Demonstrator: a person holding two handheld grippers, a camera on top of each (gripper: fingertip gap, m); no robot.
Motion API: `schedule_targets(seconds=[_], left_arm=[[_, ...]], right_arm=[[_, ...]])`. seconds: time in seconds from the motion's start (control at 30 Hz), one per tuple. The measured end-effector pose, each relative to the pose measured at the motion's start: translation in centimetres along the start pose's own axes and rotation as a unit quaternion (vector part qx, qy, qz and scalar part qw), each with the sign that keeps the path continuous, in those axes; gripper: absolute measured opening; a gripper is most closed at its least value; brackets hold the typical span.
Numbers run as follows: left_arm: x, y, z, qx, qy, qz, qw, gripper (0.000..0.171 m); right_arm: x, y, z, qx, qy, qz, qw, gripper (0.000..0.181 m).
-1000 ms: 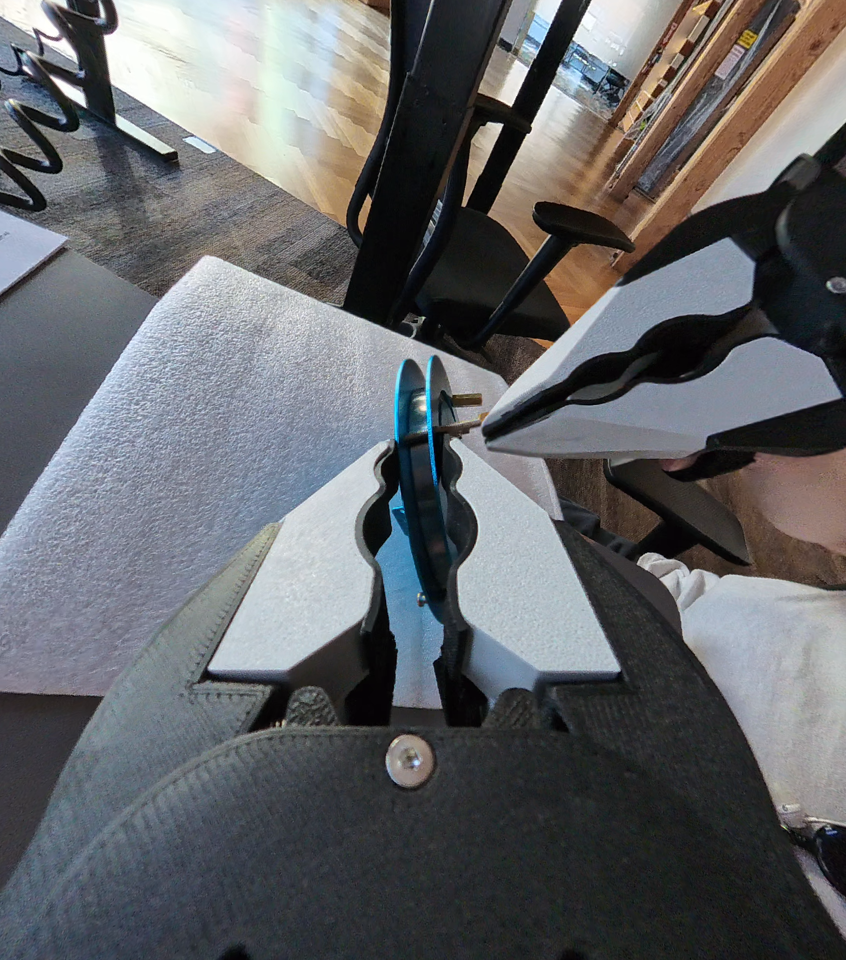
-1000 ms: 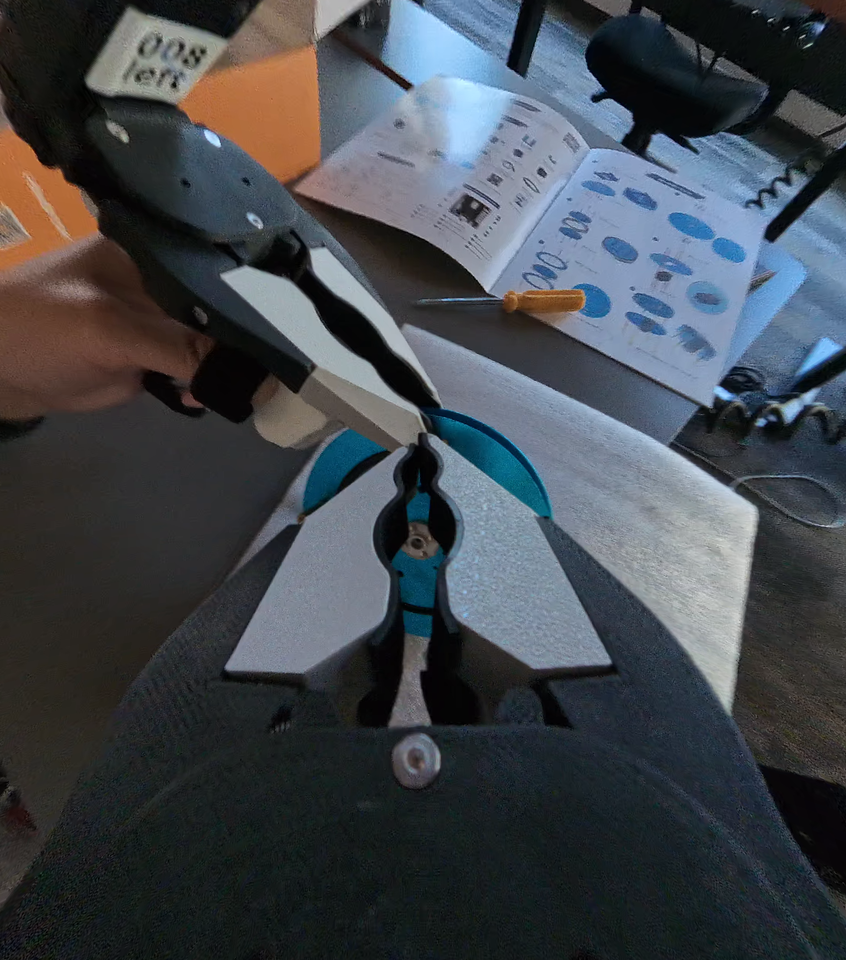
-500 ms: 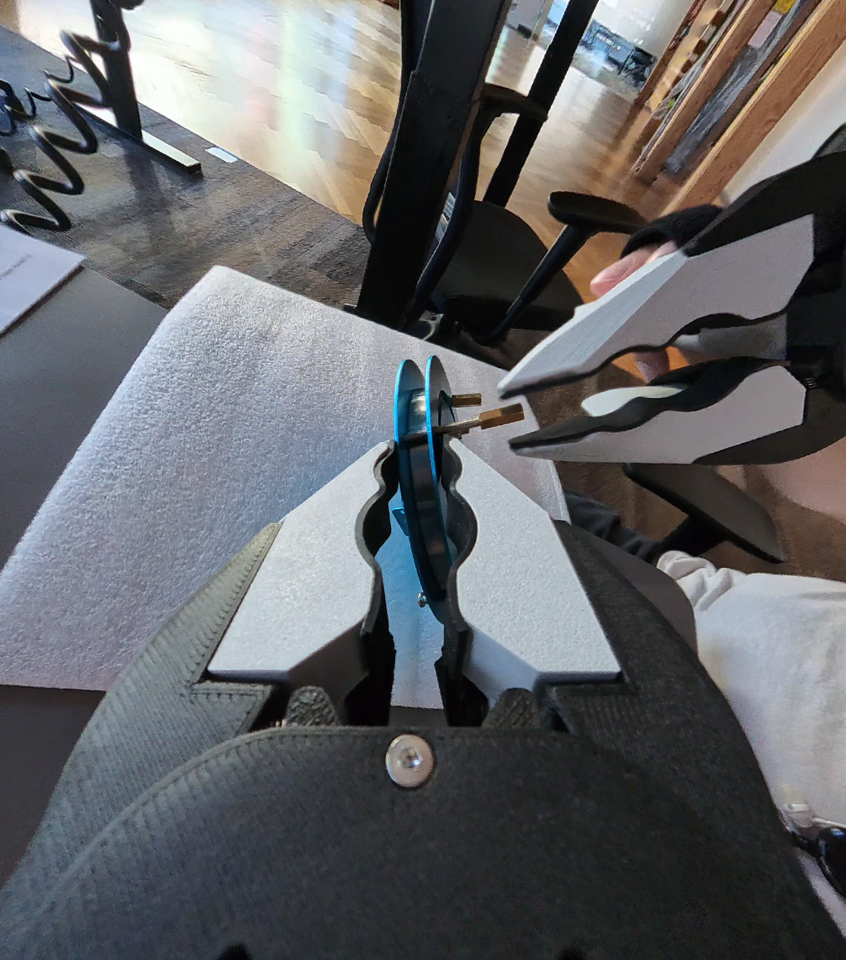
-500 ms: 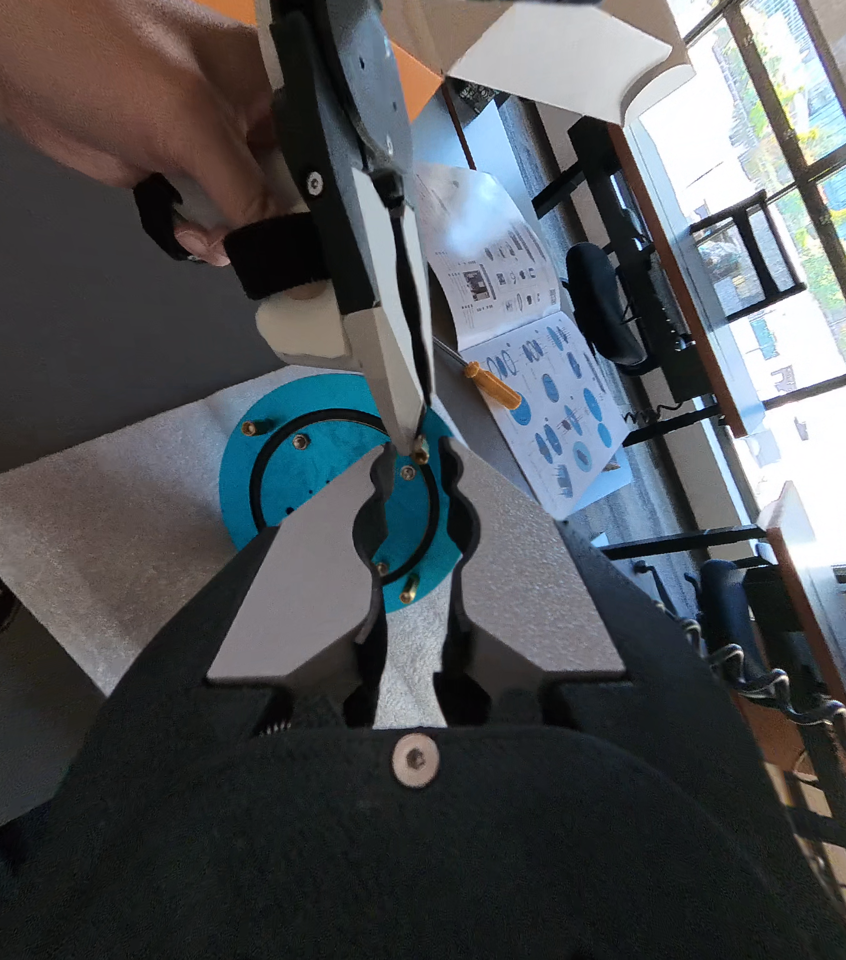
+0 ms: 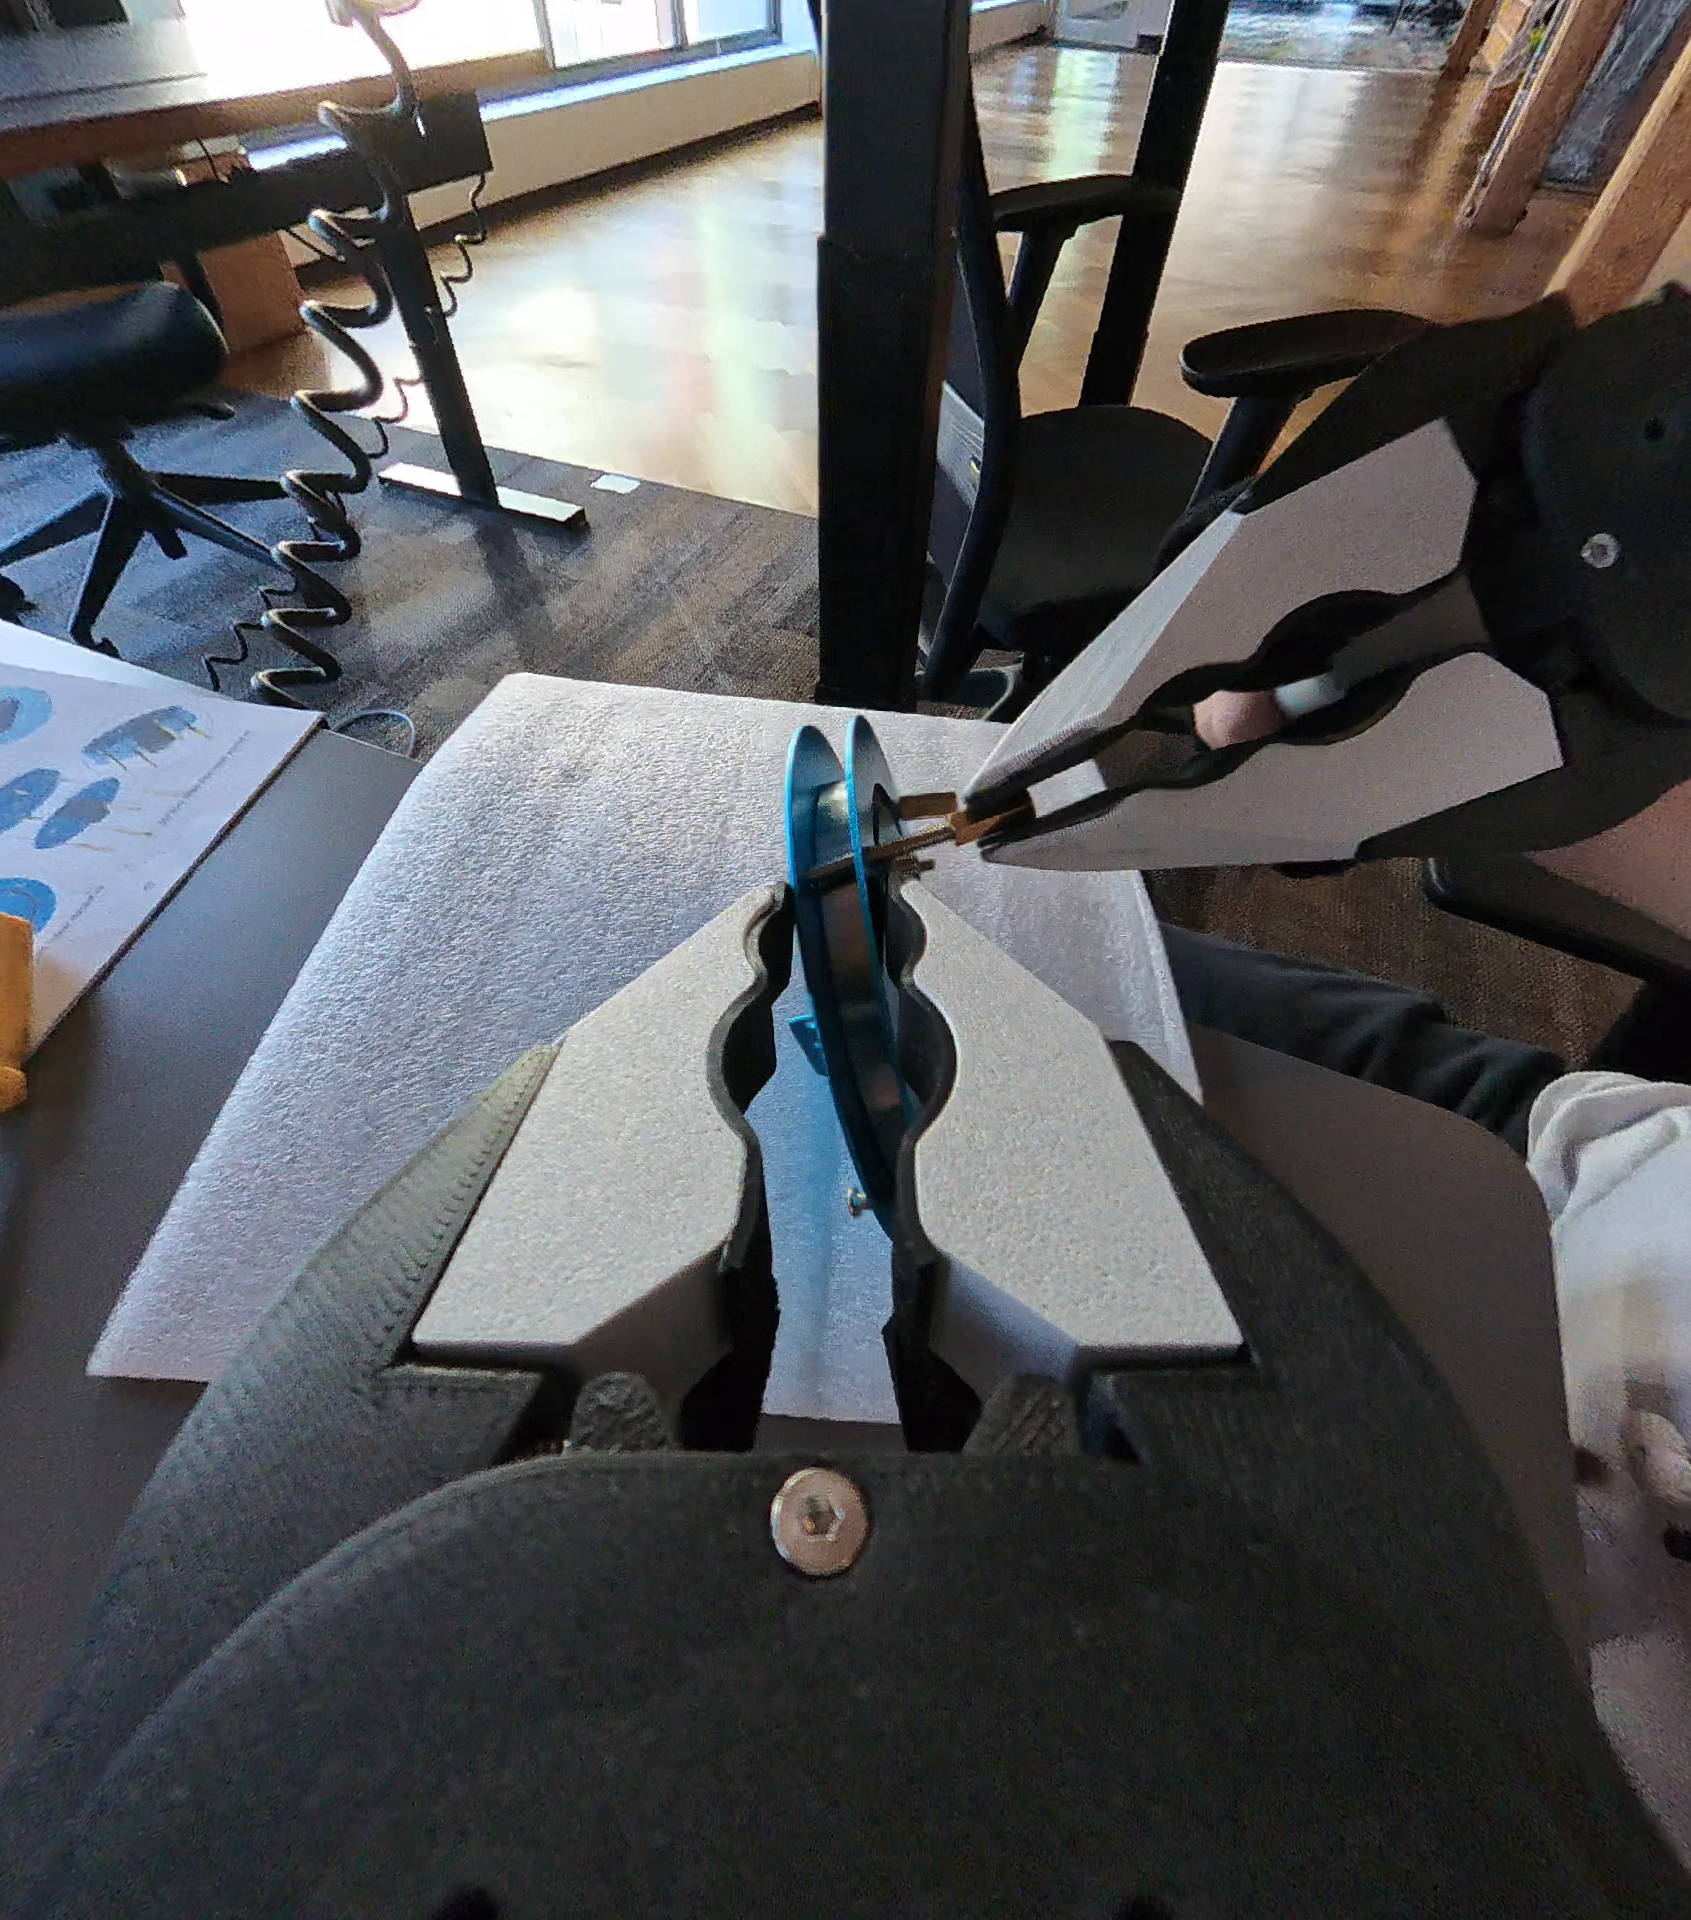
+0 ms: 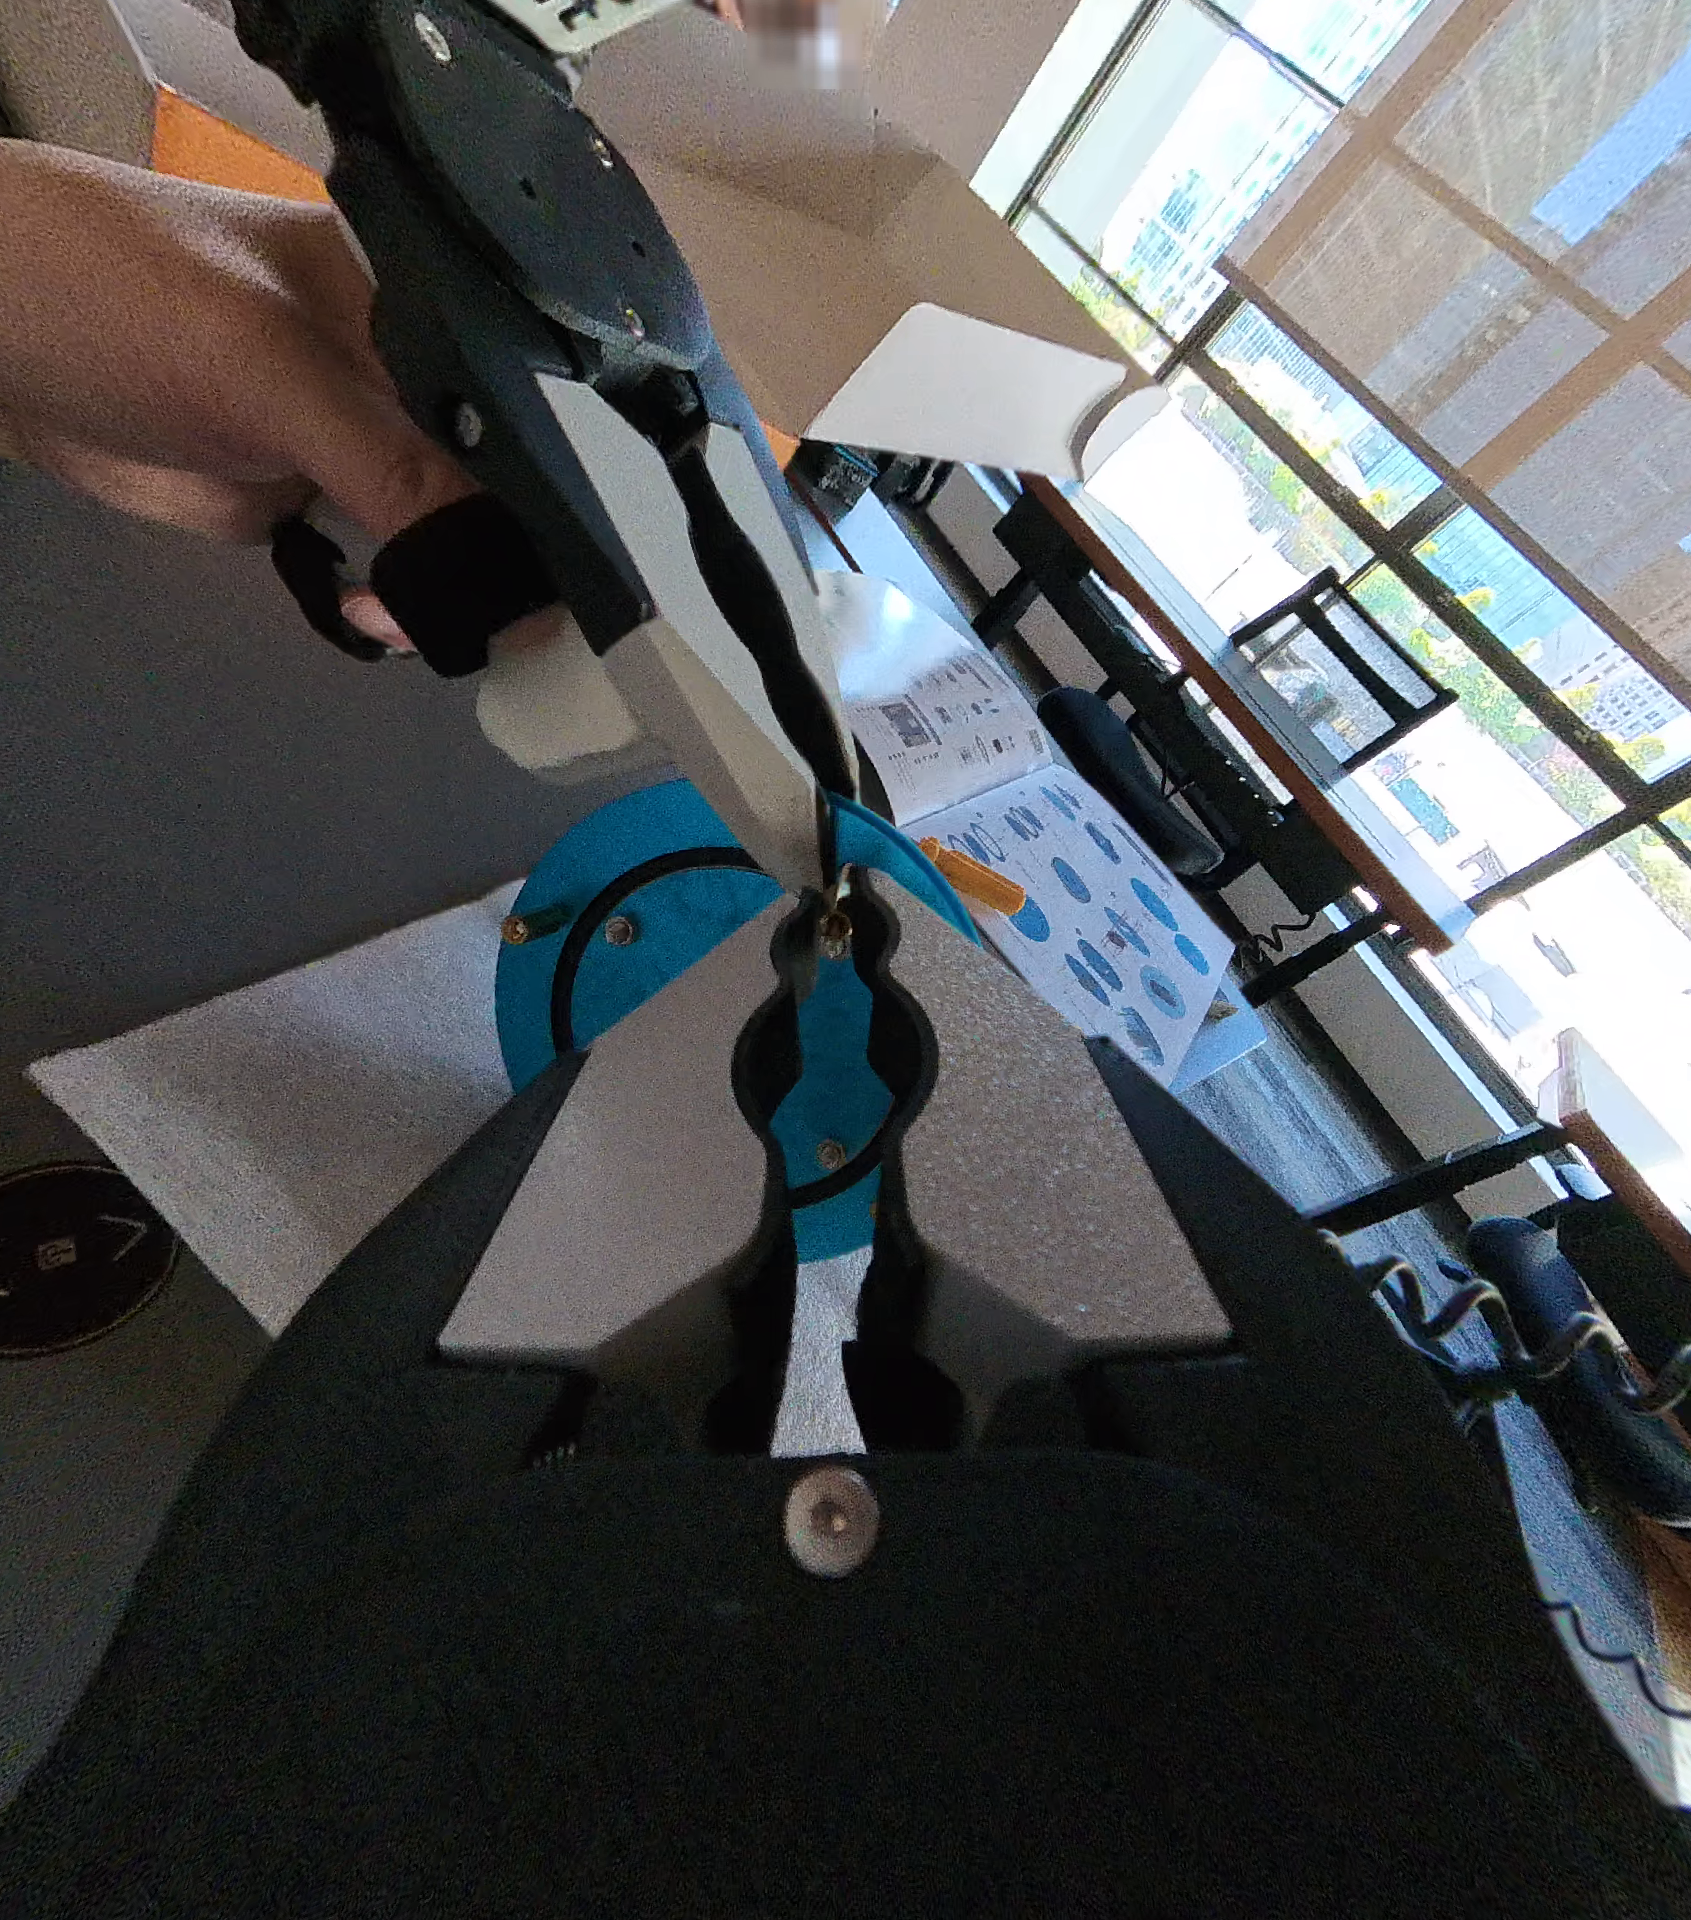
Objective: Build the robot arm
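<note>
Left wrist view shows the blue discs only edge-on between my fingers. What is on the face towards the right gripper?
Observer: The blue disc has a black ring running round its face, with a screw head just inside it.
Operator: Where on that face is the free brass post?
Observer: The brass post stands just outside the ring, near the rim, well away from the right gripper.
Operator: Anything on the table on that side?
Observer: A round black cover is set into the table top, beside the foam sheet.
</note>
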State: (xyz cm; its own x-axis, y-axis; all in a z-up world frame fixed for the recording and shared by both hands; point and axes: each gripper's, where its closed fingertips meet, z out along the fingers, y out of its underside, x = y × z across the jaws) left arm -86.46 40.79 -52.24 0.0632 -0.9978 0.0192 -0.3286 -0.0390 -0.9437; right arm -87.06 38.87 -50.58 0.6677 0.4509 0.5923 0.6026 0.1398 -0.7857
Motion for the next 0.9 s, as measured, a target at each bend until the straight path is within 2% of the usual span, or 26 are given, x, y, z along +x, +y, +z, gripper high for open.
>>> schedule_targets(seconds=[0.17,0.3,0.43,0.5,0.67,0.77,0.9], left_arm=[[0.9,-1.2,-2.0,0.046,0.032,-0.006,0.998,0.038],[1.8,-2.3,-3.1,0.075,0.074,0.017,0.994,0.040],[1.6,-2.5,-2.5,0.073,0.121,-0.030,0.989,0.027],[1.9,-2.8,-2.6,0.084,0.177,-0.079,0.977,0.020],[1.1,-1.1,-0.9,0.054,0.221,-0.130,0.965,0.019],[1.9,-1.2,-0.2,0.061,0.255,-0.171,0.950,0.019],[2.7,-1.7,-0.1,0.076,0.300,-0.224,0.924,0.001]], right_arm=[[-0.1,0.1,-1.4,0.042,0.003,0.031,0.999,0.003],[-0.3,0.2,-2.6,0.079,-0.016,0.057,0.995,0.004],[-0.6,0.3,-3.3,0.098,-0.019,0.054,0.994,0.004],[-0.8,0.1,-3.5,0.109,-0.023,0.062,0.992,0.003],[-0.8,0.3,-3.7,0.122,-0.014,0.071,0.990,0.003],[-0.7,0.2,-3.7,0.131,-0.007,0.082,0.988,0.003],[-0.7,0.2,-3.7,0.136,0.013,0.084,0.987,0.003]])
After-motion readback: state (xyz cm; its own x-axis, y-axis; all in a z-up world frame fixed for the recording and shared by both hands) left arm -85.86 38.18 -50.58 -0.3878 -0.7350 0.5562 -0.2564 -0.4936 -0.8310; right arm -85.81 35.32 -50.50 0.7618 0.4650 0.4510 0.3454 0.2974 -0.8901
